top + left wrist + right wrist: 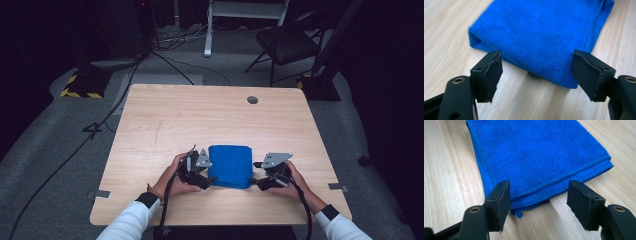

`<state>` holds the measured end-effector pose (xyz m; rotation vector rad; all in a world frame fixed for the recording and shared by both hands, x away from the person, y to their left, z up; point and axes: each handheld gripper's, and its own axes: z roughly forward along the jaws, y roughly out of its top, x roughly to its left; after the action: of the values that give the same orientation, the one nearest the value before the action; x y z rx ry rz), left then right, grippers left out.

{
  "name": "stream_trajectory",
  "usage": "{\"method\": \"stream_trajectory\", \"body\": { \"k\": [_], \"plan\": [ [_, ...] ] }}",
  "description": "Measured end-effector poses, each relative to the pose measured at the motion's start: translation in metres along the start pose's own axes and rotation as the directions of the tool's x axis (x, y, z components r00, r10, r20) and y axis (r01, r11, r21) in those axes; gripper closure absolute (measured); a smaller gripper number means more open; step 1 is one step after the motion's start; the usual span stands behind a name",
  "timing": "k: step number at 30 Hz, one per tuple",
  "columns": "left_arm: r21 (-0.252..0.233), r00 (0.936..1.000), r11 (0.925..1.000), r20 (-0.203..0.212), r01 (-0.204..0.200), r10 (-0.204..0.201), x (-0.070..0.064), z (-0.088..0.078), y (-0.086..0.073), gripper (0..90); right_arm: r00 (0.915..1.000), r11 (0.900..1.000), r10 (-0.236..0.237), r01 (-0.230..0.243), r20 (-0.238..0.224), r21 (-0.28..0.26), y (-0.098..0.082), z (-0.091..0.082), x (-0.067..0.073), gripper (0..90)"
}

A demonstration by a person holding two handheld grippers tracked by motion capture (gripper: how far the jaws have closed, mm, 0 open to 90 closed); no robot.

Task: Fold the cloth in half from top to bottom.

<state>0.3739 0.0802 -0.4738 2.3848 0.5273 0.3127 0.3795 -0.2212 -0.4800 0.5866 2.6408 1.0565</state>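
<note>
Both the left gripper and right gripper stand released beside the folded blue cloth (near corners); withdraw level, without dragging it.

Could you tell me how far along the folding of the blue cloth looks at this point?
Done: the blue cloth lies folded into a compact layered rectangle on the table, stacked hems showing in the right gripper view. In hand: nothing; the left gripper and right gripper both stand open at its near corners, pads off the fabric. Left: possibly another fold, or just withdrawing.

Fuzzy blue microfibre-looking cloth, matt pale wood-grain table
</note>
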Motion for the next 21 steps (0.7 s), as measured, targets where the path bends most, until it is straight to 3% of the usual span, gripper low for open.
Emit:
{"method": "stream_trajectory", "body": {
  "k": [5, 9, 13, 21],
  "plan": [
    [0.041, 0.9996, 0.9987, -0.001, -0.030, 0.030, -0.001, 0.001, -0.006, 24.3, 0.9999, 0.999, -0.017, 0.017, 0.003, 0.042, -0.005, 0.004, 0.001, 34.7],
    [0.062, 0.9996, 0.9977, 0.004, -0.028, 0.028, -0.003, 0.000, -0.013, 23.1, 1.0000, 0.999, -0.008, 0.008, 0.001, 0.044, -0.009, 0.005, 0.000, 34.2],
    [0.030, 1.0000, 0.9995, -0.001, -0.010, 0.010, 0.000, -0.005, -0.015, 20.3, 1.0000, 0.999, -0.004, 0.004, -0.001, 0.041, -0.009, 0.004, 0.000, 33.9],
    [0.002, 0.9971, 0.9992, -0.064, -0.040, 0.041, 0.001, -0.019, -0.012, 18.9, 0.9997, 1.000, 0.002, -0.002, 0.026, 0.009, -0.005, -0.008, -0.005, 33.4]
  ]
}}
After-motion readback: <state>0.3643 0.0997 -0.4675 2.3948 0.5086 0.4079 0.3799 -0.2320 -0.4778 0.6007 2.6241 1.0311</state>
